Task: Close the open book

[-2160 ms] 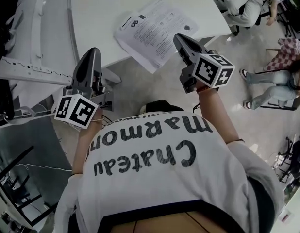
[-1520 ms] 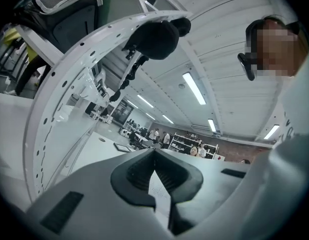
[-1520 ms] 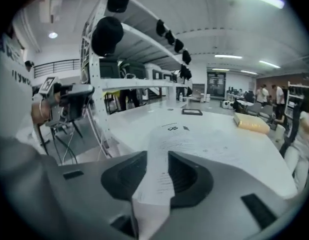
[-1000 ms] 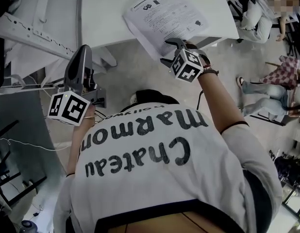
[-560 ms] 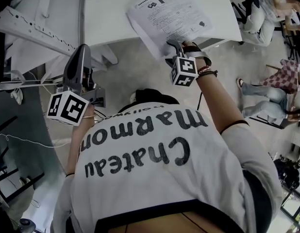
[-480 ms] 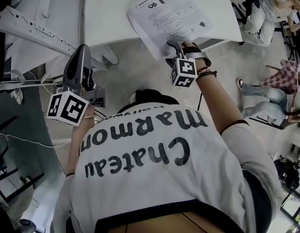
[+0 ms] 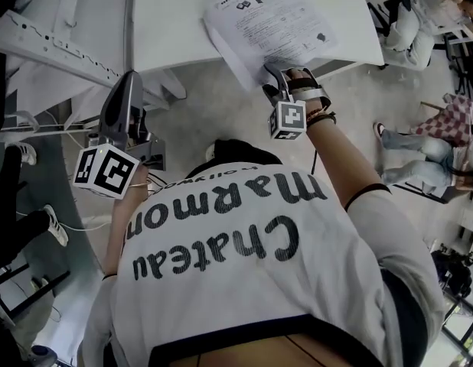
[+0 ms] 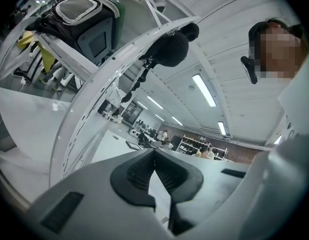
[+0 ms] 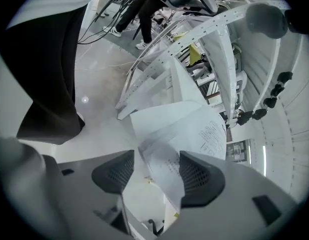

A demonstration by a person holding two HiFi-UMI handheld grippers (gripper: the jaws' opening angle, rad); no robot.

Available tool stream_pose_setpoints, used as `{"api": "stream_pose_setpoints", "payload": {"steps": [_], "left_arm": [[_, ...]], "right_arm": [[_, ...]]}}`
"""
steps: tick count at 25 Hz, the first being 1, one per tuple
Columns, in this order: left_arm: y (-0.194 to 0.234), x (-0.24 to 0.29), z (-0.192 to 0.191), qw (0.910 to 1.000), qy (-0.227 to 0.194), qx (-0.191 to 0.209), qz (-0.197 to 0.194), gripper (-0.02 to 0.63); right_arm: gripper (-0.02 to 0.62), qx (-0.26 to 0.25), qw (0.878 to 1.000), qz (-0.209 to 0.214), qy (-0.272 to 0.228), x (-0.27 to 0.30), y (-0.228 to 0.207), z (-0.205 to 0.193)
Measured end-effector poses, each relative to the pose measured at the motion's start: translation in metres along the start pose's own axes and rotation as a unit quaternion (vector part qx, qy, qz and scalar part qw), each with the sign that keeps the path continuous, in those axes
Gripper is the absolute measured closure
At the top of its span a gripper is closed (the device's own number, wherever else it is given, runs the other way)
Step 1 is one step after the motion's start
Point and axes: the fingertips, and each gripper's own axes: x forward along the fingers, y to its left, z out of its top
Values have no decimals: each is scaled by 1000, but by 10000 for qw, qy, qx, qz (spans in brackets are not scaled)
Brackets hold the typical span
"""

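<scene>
**Right tool at the page edge, ready to pinch**

The book [image 7: 275,25] lies open on the white bench [image 7: 175,14], its near corner hanging past the bench edge toward the person. The right tool [image 7: 282,75] is at that overhanging edge. In the right gripper view its jaws stand apart, with a lifted leaf of the book [image 9: 194,129] passing between them, close against one pad and not yet pinched.

To do this well, the jaws should probably close on the whole loose side rather than a single sheet. That side can then swing over in an arc toward the spine, slowly enough that the paper does not buckle or tear. The overhang means a tug toward the person could drag the book off the bench.

The left tool [image 7: 130,82] hangs low beside the bench, clenched on nothing. A white perforated frame [image 7: 45,40] stands to the left, well apart from the book. Seated people [image 7: 420,159] are off to the right. Nothing blocks the fold.
</scene>
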Motion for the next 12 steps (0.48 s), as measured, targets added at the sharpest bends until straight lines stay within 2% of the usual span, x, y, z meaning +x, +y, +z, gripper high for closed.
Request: {"api": "stream_pose_setpoints", "payload": {"steps": [2, 8, 12], "left_arm": [[0, 1, 0, 10000, 2, 6, -7, 583], [3, 2, 0, 10000, 28, 10, -17, 583], [2, 5, 3, 10000, 9, 8, -62, 583]], "right_arm": [[353, 57, 9999, -128, 19, 1, -4, -1], [367, 289, 9996, -76, -6, 2, -6, 0], [410, 482, 9988, 80, -4, -1, -8, -2]]}}
